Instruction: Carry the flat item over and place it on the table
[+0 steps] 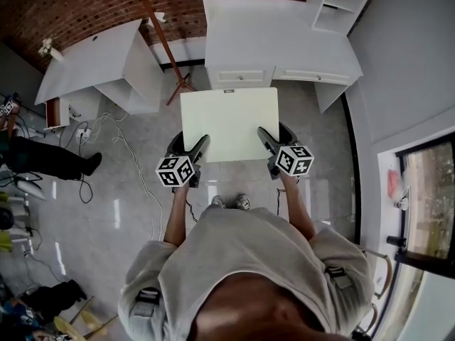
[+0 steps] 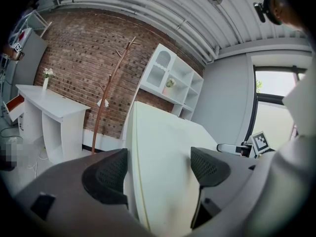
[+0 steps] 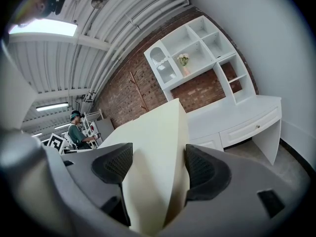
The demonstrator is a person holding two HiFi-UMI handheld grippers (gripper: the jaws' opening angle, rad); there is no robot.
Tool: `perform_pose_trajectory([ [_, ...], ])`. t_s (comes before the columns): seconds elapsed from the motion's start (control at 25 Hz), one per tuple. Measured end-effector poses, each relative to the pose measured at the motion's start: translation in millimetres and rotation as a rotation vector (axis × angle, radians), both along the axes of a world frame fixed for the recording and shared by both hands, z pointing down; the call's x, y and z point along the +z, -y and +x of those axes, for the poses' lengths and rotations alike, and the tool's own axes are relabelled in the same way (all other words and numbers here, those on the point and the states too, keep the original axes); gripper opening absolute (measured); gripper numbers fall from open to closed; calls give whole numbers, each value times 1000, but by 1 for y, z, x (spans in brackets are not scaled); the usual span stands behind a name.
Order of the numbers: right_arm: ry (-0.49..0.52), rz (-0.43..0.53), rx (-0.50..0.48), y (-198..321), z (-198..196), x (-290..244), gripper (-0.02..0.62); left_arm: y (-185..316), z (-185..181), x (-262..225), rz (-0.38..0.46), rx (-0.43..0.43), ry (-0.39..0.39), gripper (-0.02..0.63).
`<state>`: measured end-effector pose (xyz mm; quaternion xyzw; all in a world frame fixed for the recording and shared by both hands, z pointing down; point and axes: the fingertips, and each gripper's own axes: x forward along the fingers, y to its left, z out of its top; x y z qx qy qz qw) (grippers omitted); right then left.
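**Head view: board mid-carry, both tools clamped on**

Head view shows the flat board (image 1: 229, 123) held level in the air above the floor (image 1: 142, 190), ahead of the person's shoes (image 1: 229, 202). Its far edge is near the white surface (image 1: 277, 41) by the brick wall, and it rests on nothing yet. The left tool (image 1: 200, 143) has the near-left corner and the right tool (image 1: 264, 134) the near-right corner.

Left gripper view: jaws drawn in onto the board, one pad at the edge side, the other on the broad face, nothing else btwn them. Right gripper view: same, both pads tight on the pale wedge of board.

Step in hand, by the look of it: the carry, prob. near its end, w/ placing not yet begun. Next move likely calls for stepping fwd until the board sits over the surface. Both tools need to be kept at equal height so it doesn't tilt or slip. Then it goes down flat before either tool lets go. A second white desk (image 1: 92, 55) stands to the left, well apart.
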<state>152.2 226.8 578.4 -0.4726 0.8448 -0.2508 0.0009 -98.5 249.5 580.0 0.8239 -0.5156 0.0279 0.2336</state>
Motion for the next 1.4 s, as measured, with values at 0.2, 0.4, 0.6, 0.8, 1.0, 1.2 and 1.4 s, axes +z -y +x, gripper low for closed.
perform_pose_trajectory([
  [0.2, 0, 10, -12, 2, 16, 0, 351, -2, 17, 0, 7, -10, 2, 408],
  [0.4, 4, 9, -14, 12, 25, 3, 350, 8, 26, 2, 6, -16, 5, 408],
  [0.6, 0, 12, -11, 27, 32, 4, 350, 23, 32, 4, 7, -19, 4, 408],
  [0.8, 3, 12, -1, 39, 31, 9, 348, 38, 32, 8, 9, -10, 4, 408],
  [1.0, -5, -5, 5, 65, 26, 19, 348, 65, 26, 21, -8, -4, -7, 408],
  [1.2, -25, -6, 9, 112, 15, 22, 347, 113, 15, 29, -12, -2, -25, 408],
  [1.4, -35, -5, 25, 166, 0, 16, 347, 171, -1, 26, -9, 9, -35, 408],
])
